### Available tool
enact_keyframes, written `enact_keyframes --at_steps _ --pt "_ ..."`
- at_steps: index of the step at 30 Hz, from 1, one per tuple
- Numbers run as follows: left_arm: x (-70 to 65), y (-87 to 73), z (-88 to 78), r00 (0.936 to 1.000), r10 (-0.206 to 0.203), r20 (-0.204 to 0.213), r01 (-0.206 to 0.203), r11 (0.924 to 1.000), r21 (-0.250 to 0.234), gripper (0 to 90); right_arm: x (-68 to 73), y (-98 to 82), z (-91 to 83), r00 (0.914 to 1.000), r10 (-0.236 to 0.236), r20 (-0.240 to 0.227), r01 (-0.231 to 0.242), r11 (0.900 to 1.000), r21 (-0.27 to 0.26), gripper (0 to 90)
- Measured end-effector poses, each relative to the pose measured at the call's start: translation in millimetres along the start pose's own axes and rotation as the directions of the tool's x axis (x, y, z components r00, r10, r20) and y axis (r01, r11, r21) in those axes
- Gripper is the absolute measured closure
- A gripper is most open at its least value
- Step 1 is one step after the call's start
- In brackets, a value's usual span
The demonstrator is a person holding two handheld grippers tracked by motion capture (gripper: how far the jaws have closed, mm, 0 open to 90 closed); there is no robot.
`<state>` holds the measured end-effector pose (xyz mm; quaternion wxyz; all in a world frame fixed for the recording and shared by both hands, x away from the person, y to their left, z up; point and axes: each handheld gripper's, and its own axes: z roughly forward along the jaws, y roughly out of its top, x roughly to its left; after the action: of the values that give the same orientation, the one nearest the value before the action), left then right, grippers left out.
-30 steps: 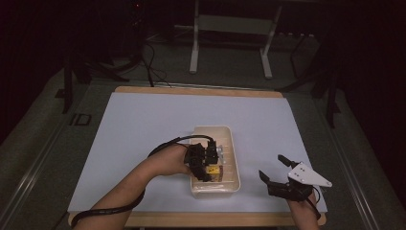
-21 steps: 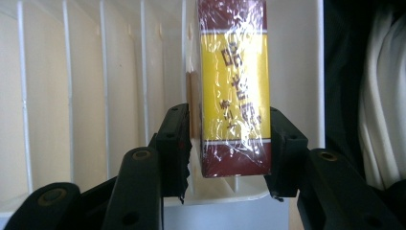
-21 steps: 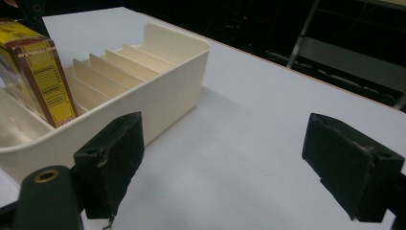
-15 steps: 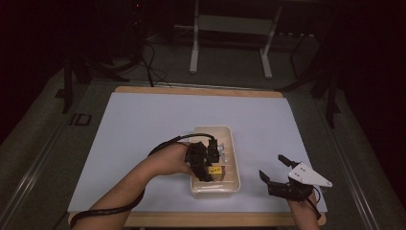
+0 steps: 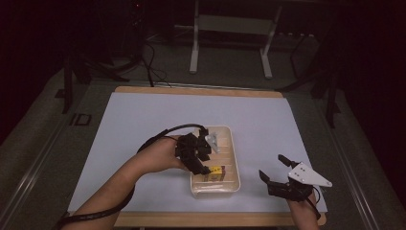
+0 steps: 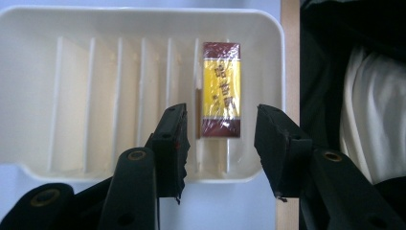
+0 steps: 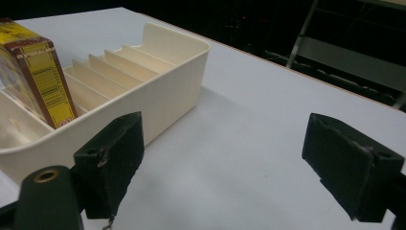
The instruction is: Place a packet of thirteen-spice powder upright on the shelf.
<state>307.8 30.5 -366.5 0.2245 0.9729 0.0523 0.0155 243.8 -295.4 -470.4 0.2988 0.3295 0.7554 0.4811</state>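
Lower centre of high view: left gripper point(image 5: 207, 168) above yellow box point(image 6: 220, 90) in tray point(image 6: 38, 86), jaws just opening, empty; right gripper point(image 5: 274, 168) wide, empty.

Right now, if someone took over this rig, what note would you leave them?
Left gripper: just been opening, jaws apart above the yellow-and-maroon box, nothing between the pads.
Right gripper: open, empty, beside the tray on the table.
Box stands in a slot at the near end of the cream slotted tray.
Done: box placed and released.
Left: other slots look empty; draw the left gripper clear.
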Motion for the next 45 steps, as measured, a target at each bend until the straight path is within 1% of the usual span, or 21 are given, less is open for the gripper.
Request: enact_keyframes --at_steps 4,6,10,13,15,16,17,18,19,20,22,27,28,31,32,38,39,40,41,42,45 --pt "0.5 -11.2 -9.8 0.9983 -0.044 -0.037 0.043 0.9988 -0.021 47.0 0.1 0.0 0.1 1.0 0.0 0.002 0.0 1.0 0.0 14.4" --pt "1.0 -16.5 -12.7 0.9947 -0.061 -0.083 0.059 0.9979 -0.026 37.1 0.0 0.0 0.2 1.0 -0.001 0.002 0.001 1.0 0.0 14.5" --pt "6.6 -28.5 -18.5 0.9848 -0.146 -0.094 0.139 0.9871 -0.08 21.6 0.0 -0.1 0.3 1.0 -0.002 0.001 0.002 1.0 0.0 14.5" --pt "9.4 -35.3 -21.4 0.9808 -0.178 -0.078 0.17 0.9804 -0.099 6.7 0.3 0.0 0.0 1.0 0.002 0.001 -0.002 1.0 0.001 14.4" --pt "13.0 -44.6 -25.0 0.9692 -0.224 -0.103 0.21 0.9691 -0.129 2.7 0.2 0.0 -0.2 1.0 0.002 0.002 -0.002 1.0 0.002 14.5" --pt "14.5 -53.2 -28.1 0.9583 -0.259 -0.121 0.238 0.9577 -0.161 1.2 0.2 0.0 -0.3 1.0 0.001 0.002 -0.001 1.0 0.002 14.5" --pt "15.5 -58.5 -30.2 0.9535 -0.274 -0.125 0.25 0.951 -0.182 1.2 0.2 0.0 -0.3 1.0 0.001 0.002 -0.001 1.0 0.002 14.5" --pt "15.5 -58.5 -30.2 0.9535 -0.274 -0.125 0.25 0.951 -0.182 1.2 0.3 0.0 -0.3 1.0 0.001 0.002 -0.001 1.0 0.002 14.5" --pt "15.9 -68.3 -33.4 0.9394 -0.312 -0.142 0.277 0.9353 -0.22 1.2 0.4 0.0 -0.1 1.0 0.001 0.003 -0.001 1.0 0.001 14.5" --pt "15.9 -72.8 -34.7 0.9317 -0.33 -0.151 0.291 0.9277 -0.234 1.1 0.4 0.0 0.1 1.0 -0.001 0.003 0.001 1.0 0.002 14.4" --pt "15.0 -81.2 -35.8 0.923 -0.355 -0.149 0.31 0.9147 -0.259 1.2 0.7 0.0 0.5 1.0 -0.002 0.002 0.002 1.0 0.004 14.5" --pt "12.4 -93.0 -36.2 0.9068 -0.376 -0.191 0.318 0.907 -0.276 1.2 1.0 0.0 0.8 1.0 -0.002 0.003 0.002 1.0 0.005 14.5" --pt "12.1 -98.7 -36.4 0.8923 -0.401 -0.207 0.337 0.8967 -0.287 1.2 1.0 0.0 0.9 1.0 -0.003 0.003 0.003 1.0 0.005 14.4" --pt "11.6 -104.2 -36.3 0.8844 -0.416 -0.212 0.348 0.8904 -0.293 1.2 0.8 -0.1 1.4 1.0 -0.003 0.003 0.003 1.0 0.004 14.4" --pt "10.4 -109.9 -35.4 0.8736 -0.432 -0.224 0.36 0.8838 -0.299 1.2 0.8 -0.3 2.1 1.0 -0.001 0.003 0.001 1.0 0.004 14.4" --pt "4.6 -123.9 -30.9 0.8593 -0.45 -0.242 0.372 0.8754 -0.309 1.2 1.4 -0.2 2.4 1.0 0.002 0.0 -0.002 1.0 0.008 14.4" --pt "3.3 -127.8 -29.8 0.8563 -0.462 -0.23 0.382 0.8667 -0.321 1.2 1.2 -0.2 2.4 1.0 0.001 0.0 -0.001 1.0 0.006 14.4" --pt "1.2 -133.4 -27.7 0.846 -0.483 -0.226 0.394 0.8518 -0.345 1.2 1.3 -0.3 2.5 1.0 0.007 0.002 -0.007 1.0 0.006 14.4" --pt "1.2 -133.4 -27.7 0.846 -0.483 -0.226 0.394 0.8518 -0.345 1.2 1.3 -0.3 2.5 1.0 0.007 0.002 -0.007 1.0 0.005 14.4" --pt "-0.5 -139.7 -24.4 0.8263 -0.515 -0.228 0.417 0.8313 -0.367 1.2 1.2 -0.1 2.4 1.0 0.003 0.002 -0.003 1.0 0.005 14.4" --pt "-1.3 -148.6 -19.8 0.8179 -0.541 -0.195 0.444 0.8094 -0.384 1.2 1.6 0.0 2.9 1.0 -0.001 0.001 0.0 1.0 0.006 14.4"
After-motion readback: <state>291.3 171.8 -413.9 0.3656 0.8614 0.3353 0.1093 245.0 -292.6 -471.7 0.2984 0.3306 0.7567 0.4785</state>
